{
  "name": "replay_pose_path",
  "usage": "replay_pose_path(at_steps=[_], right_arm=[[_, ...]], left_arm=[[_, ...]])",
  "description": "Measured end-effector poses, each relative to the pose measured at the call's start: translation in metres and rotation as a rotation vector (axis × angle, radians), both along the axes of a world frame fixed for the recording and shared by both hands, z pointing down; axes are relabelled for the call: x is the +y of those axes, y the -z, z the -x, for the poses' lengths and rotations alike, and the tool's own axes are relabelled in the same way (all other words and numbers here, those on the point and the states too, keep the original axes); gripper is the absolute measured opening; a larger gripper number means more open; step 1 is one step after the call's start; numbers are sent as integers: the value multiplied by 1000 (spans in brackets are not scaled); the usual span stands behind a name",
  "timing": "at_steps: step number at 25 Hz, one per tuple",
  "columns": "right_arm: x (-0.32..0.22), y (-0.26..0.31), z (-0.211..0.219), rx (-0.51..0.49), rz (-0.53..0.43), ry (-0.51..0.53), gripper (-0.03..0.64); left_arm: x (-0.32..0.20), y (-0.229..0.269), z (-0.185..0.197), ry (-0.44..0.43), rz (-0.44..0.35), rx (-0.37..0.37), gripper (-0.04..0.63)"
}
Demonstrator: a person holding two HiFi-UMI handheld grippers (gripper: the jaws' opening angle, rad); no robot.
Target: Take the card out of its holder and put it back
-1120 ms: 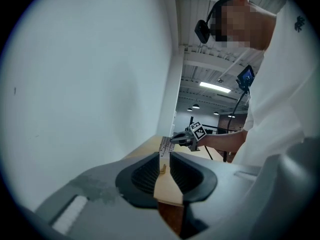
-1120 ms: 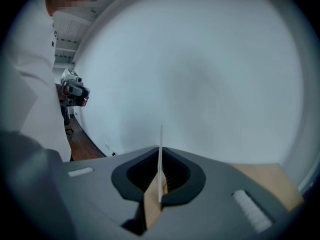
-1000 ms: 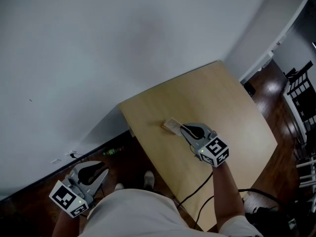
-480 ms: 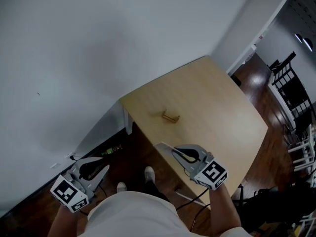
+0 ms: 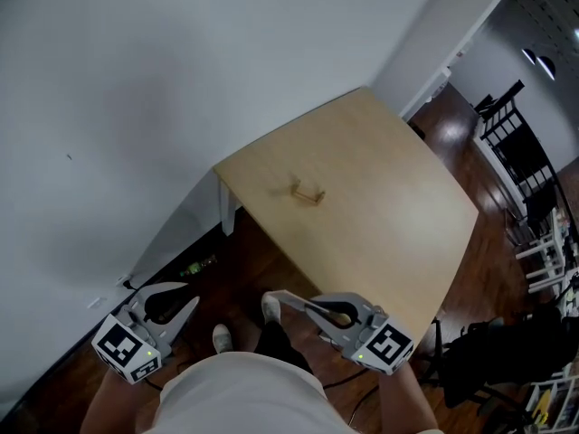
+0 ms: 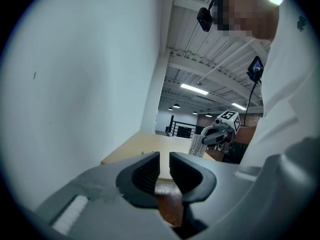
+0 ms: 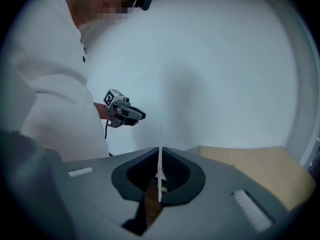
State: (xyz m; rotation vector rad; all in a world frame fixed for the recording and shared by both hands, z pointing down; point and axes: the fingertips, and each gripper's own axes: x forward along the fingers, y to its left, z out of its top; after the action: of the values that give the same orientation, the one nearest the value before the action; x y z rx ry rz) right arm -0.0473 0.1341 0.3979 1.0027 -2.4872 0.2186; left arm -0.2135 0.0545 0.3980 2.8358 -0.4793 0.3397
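White wall (image 5: 136,80) fills most of the room behind a pale wooden desk (image 5: 380,215), which stands on a dark wood floor (image 5: 249,265). On the desk, toward its wall-side corner, stands a small wooden holder (image 5: 307,191), alone and well apart from both tools. The card (image 7: 160,134) is out of the holder. It sits upright and edge-on between the fingers (image 7: 182,176) of the right gripper (image 7: 160,155), which are clenched on its lower part. From the head view that gripper (image 5: 317,309) hangs off the desk's near edge, over the floor and close to the person's white shirt (image 5: 235,391), with the card (image 5: 288,298) jutting out ahead of it as a thin pale strip.

The left gripper (image 5: 185,295) is held well clear of the desk, out beyond its wall-side corner and low over the floor by the wall. Its fingers (image 6: 145,170) stand released, a narrow slit between the dark pads, and nothing lies between them; through the slit a bit of desk and floor shows. Past them, that gripper's own view catches the right gripper (image 6: 212,136) with the card (image 6: 197,145) over by the desk's edge.
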Motion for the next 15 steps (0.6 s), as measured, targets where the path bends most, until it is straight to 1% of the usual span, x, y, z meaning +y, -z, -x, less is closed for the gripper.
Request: replay_pose_path(at_steps=[4, 7, 11, 15], right_arm=[[-9, 6, -11, -6, -15, -13, 21], [-25, 6, -26, -15, -20, -25, 20], [-54, 5, -55, -44, -19, -35, 20], [-97, -2, -91, -34, -17, -32, 20]], left_arm=[[2, 8, -4, -3, 9, 31, 71], [2, 10, -5, 7, 1, 30, 72], [-1, 14, -12, 45, 7, 32, 72], [-10, 14, -27, 93, 12, 32, 72]])
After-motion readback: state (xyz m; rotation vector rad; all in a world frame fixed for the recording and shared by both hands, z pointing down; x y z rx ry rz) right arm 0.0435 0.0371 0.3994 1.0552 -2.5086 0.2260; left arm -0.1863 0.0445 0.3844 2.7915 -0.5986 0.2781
